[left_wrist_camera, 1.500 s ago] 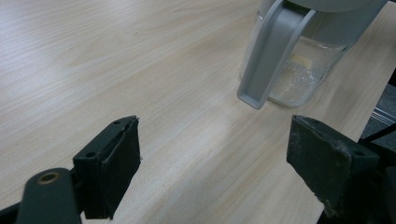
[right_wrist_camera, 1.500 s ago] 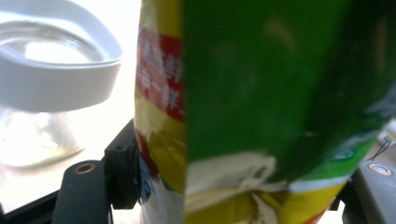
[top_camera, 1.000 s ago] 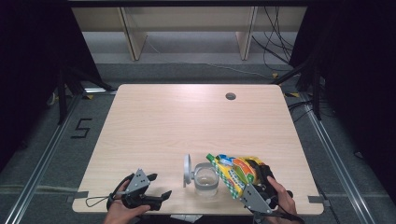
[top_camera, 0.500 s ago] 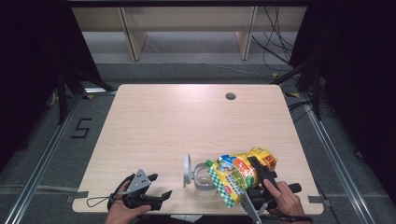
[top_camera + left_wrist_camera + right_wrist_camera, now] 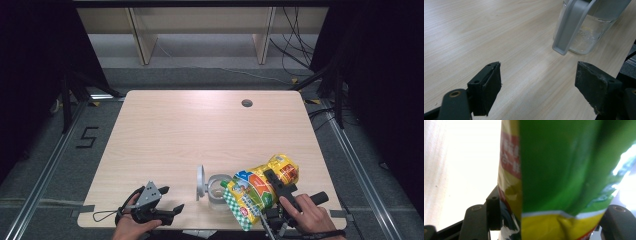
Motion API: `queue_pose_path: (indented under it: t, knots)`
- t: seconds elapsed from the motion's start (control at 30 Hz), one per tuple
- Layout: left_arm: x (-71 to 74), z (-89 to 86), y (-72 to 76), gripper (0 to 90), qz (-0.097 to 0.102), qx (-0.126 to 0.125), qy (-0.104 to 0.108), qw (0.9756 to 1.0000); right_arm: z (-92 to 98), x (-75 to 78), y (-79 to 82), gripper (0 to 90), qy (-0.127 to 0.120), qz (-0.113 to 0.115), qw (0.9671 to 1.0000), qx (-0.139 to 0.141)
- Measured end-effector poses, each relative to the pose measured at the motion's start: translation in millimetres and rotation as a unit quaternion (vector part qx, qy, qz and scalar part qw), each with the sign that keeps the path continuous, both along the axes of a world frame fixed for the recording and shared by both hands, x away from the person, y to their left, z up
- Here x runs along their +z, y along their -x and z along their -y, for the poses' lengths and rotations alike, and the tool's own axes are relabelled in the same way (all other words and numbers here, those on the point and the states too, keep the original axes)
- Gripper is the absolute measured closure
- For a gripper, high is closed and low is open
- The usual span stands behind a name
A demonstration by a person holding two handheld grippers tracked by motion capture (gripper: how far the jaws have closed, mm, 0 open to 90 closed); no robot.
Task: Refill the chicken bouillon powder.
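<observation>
- The wooden table [image 5: 190, 135] carried a clear glass jar [image 5: 218, 187] near its front edge, hinged lid [image 5: 200, 182] swung open.
- A yellow-green snack bag [image 5: 260, 187] sat clamped between the right gripper [image 5: 274, 186] jaws, tilted over the jar.
- The left gripper [image 5: 172, 210] hovered left of the jar, jaws wide, holding nothing.

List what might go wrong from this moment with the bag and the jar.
1. The snack bag, clamped in the right gripper, is tipped toward the glass jar; contents may miss its mouth and spill on the table.
2. The left gripper is open beside the jar, not holding it, so the bag could nudge it.
3. The hinged lid stands open and could be knocked.
</observation>
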State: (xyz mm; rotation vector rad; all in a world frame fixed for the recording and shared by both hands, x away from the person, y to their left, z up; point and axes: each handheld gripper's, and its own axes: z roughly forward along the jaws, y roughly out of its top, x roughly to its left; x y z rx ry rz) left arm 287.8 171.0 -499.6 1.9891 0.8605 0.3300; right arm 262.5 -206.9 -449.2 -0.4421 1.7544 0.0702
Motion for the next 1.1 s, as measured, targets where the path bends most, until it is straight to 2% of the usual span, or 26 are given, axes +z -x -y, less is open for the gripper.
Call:
queue_pose_path:
  t: [0.03,0.07,0.1,0.13,0.37,0.4,0.47,0.53,0.6,0.63,0.67,0.73,0.77,0.8,0.83,0.87,0.9,0.97,1.0,1.03,1.07,1.1]
  knots:
    - [-0.2,-0.1,-0.7,20.6,0.006,-0.001,0.0,1.0,0.9,-0.9,0.6,36.6,-0.004,-0.002,1.0,-0.004]
    - [-0.6,-1.2,-1.5,20.6,0.007,-0.002,-0.005,1.0,0.9,0.7,-0.6,36.7,-0.001,0.002,1.0,0.004]
    - [-1.0,-0.3,-1.0,20.6,0.0,0.002,0.004,1.0,0.7,2.7,-0.8,36.7,0.009,0.007,0.9999,0.008]
    - [-0.9,-0.9,-1.4,20.6,0.001,0.002,-0.002,1.0,1.6,2.0,0.3,36.7,0.004,0.006,1.0,-0.001]
    - [-1.5,-1.2,-2.1,20.7,0.002,0.001,-0.009,1.0,0.6,3.3,-0.4,36.8,0.056,0.027,0.9981,0.007]
    - [-1.3,-1.8,-2.3,20.7,0.002,0.0,-0.014,0.9999,1.3,2.6,0.4,36.8,0.052,0.026,0.9983,0.0]
    - [-1.9,-0.2,-1.9,20.8,0.002,0.003,-0.002,1.0,0.8,5.2,-0.3,36.9,0.066,0.031,0.9973,0.006]
    - [-1.9,-0.3,-2.5,21.0,0.004,0.0,-0.004,1.0,0.9,6.5,-0.8,37.1,0.074,0.037,0.9966,0.006]
    - [-1.6,-0.4,-2.3,21.0,0.006,-0.001,-0.005,1.0,0.1,10.4,-2.0,38.5,0.092,0.033,0.9952,0.003]
    - [-1.4,-1.0,-2.5,21.1,0.006,-0.002,-0.011,0.9999,0.3,12.0,-1.5,39.2,0.1,0.04,0.9942,0.003]
    - [-1.3,-1.4,-2.8,21.1,0.007,-0.003,-0.014,0.9999,-1.3,14.0,-2.4,39.6,0.117,0.049,0.9919,0.014]
    - [-1.5,-0.5,-2.4,21.1,0.006,-0.001,-0.006,1.0,0.2,11.8,-1.0,39.9,0.103,0.04,0.9939,0.002]
    - [-1.5,-0.5,-2.3,21.1,0.006,-0.001,-0.006,1.0,-0.4,12.0,-1.3,40.4,0.106,0.039,0.9935,0.006]
    - [-1.1,-1.5,-2.7,21.1,0.007,-0.002,-0.014,0.9999,-1.4,12.8,-1.5,41.0,0.12,0.043,0.9918,0.014]
    - [-0.9,-2.1,-2.7,21.1,0.006,-0.003,-0.019,0.9998,-0.5,10.6,-0.2,41.7,0.112,0.044,0.9928,0.007]
    - [-1.4,-0.8,-1.9,21.1,0.002,0.002,-0.005,1.0,-0.9,10.9,0.2,42.1,0.116,0.046,0.9921,0.01]
    - [-1.7,-0.5,-1.7,21.1,-0.001,0.005,-0.003,1.0,-1.6,13.1,-0.7,42.4,0.131,0.049,0.9899,0.023]
    - [-2.1,0.1,-1.8,21.2,-0.002,0.007,0.001,1.0,-2.5,13.3,0.5,43.0,0.138,0.054,0.9886,0.024]
    - [-1.8,-0.4,-1.9,21.2,0.0,0.004,-0.003,1.0,-3.0,11.7,2.1,43.1,0.13,0.053,0.9899,0.019]
    - [-1.4,-0.3,-2.0,21.2,0.004,0.001,-0.005,1.0,-4.1,12.7,2.1,43.3,0.141,0.058,0.988,0.026]
    - [-0.8,-1.5,-2.4,21.2,0.007,-0.003,-0.013,0.9999,-4.9,13.1,2.6,43.4,0.142,0.059,0.9877,0.028]
    - [-0.8,-1.5,-2.5,21.2,0.006,-0.004,-0.012,0.9999,-5.5,13.8,2.7,43.7,0.145,0.06,0.9872,0.03]
